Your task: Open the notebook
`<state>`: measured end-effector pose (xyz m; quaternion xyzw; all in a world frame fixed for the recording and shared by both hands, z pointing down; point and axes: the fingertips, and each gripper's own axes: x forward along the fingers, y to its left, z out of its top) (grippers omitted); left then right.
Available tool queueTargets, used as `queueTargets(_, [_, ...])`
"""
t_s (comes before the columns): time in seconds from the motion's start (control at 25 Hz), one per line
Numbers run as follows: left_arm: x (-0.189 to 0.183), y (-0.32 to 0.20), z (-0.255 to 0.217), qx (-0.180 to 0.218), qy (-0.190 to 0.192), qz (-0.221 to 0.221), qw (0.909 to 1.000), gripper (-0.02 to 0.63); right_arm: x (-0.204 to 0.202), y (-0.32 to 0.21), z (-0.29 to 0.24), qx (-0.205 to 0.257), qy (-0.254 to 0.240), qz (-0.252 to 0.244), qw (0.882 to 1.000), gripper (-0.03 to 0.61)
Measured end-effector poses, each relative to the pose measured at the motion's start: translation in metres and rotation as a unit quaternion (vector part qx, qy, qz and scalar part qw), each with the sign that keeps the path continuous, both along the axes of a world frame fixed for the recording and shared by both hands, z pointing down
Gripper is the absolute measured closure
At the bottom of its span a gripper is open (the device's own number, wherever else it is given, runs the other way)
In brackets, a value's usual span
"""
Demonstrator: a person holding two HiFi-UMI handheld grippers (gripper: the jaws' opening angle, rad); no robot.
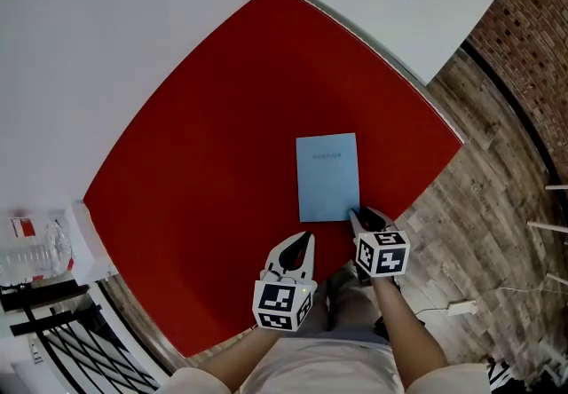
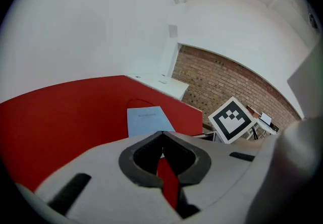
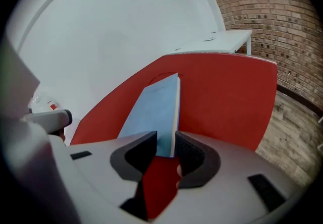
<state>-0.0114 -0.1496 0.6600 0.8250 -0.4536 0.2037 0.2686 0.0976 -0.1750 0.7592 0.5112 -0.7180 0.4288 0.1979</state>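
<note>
A closed light-blue notebook [image 1: 327,177] lies flat on the red table [image 1: 204,135], near its front edge. My right gripper [image 1: 359,216] is at the notebook's near right corner. In the right gripper view the jaws of the right gripper [image 3: 165,143] stand slightly apart, with the corner of the notebook [image 3: 154,109] and its white page edge between them. My left gripper [image 1: 304,240] hovers just left of that corner, short of the notebook. In its own view the left gripper [image 2: 162,134] has its jaws meeting at the tips, nothing held, and the notebook [image 2: 147,120] lies ahead.
A white desk [image 1: 399,2] adjoins the red table's far side. Brick wall [image 1: 524,2] and wooden floor [image 1: 479,206] lie to the right, with a white power adapter [image 1: 461,305] on the floor. A shelf with a plastic bottle [image 1: 40,250] stands at the left.
</note>
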Motion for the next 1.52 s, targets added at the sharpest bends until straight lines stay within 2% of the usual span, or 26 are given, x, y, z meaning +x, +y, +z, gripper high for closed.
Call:
queueTargets(0.48, [-0.002, -0.001, 0.007, -0.011, 0.001, -0.009, 0.9999, 0.609, -0.001, -0.004, 0.012, -0.046, -0.006, 0.006, 0.999, 0.488])
queueTargets(0.72, [-0.004, 0.002, 0.009, -0.015, -0.003, -0.016, 0.9998, 0.609, 0.006, -0.004, 0.007, -0.047, -0.019, 0.015, 0.999, 0.552])
queueTargets(1.12, [-0.012, 0.006, 0.007, -0.015, -0.005, -0.026, 0.9995, 0.609, 0.006, -0.008, -0.022, -0.012, -0.017, 0.018, 1.0, 0.565])
queueTargets(1.32, [-0.015, 0.009, 0.001, -0.009, -0.001, -0.035, 0.9993, 0.609, -0.008, -0.011, -0.064, 0.039, 0.006, -0.016, 0.999, 0.566])
queueTargets(1.52, [-0.035, 0.014, -0.009, -0.004, 0.001, -0.06, 0.9982, 0.609, -0.054, -0.008, -0.109, 0.09, 0.014, -0.07, 0.993, 0.568])
